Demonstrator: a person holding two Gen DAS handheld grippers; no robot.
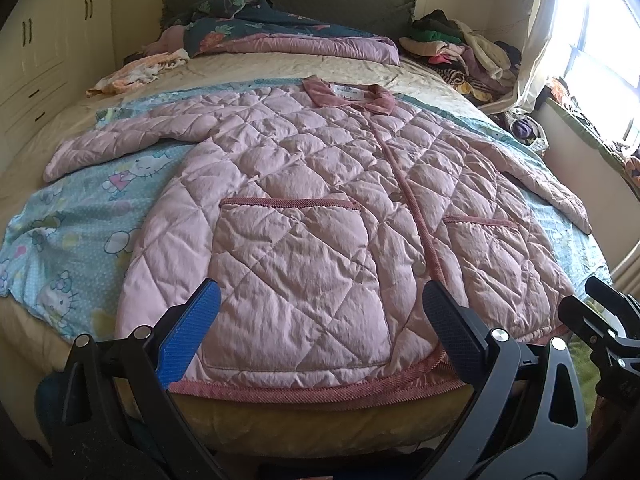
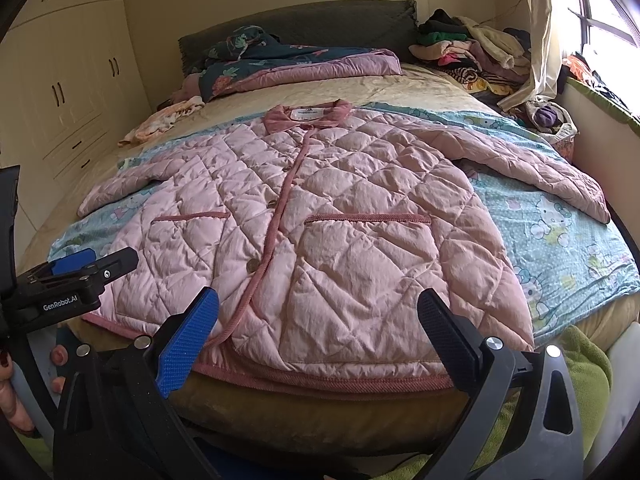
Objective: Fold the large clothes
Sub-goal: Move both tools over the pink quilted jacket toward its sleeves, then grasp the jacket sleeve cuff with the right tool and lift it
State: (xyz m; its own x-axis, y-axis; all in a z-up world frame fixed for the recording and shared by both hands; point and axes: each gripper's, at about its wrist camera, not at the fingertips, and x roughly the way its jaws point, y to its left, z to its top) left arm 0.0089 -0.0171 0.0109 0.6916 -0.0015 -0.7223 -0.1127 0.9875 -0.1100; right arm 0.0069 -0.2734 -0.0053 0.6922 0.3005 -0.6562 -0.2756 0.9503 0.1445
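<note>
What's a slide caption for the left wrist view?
Open left hand-held gripper poised at the hem of a pink quilted jacket spread flat, buttoned, on the bed.

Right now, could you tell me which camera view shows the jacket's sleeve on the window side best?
The right wrist view: the window-side sleeve of the pink quilted jacket lies fully in view, down to its cuff. In the left wrist view that sleeve sits squeezed near the right edge, foreshortened.

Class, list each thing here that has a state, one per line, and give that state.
Pink quilted jacket: spread flat, front up, buttoned, sleeves out, unfolded.
Left gripper: open, empty, above the hem.
Right gripper: open, empty.
Cream wardrobe doors: closed.
Clothes pile: unfolded, heaped.
</note>
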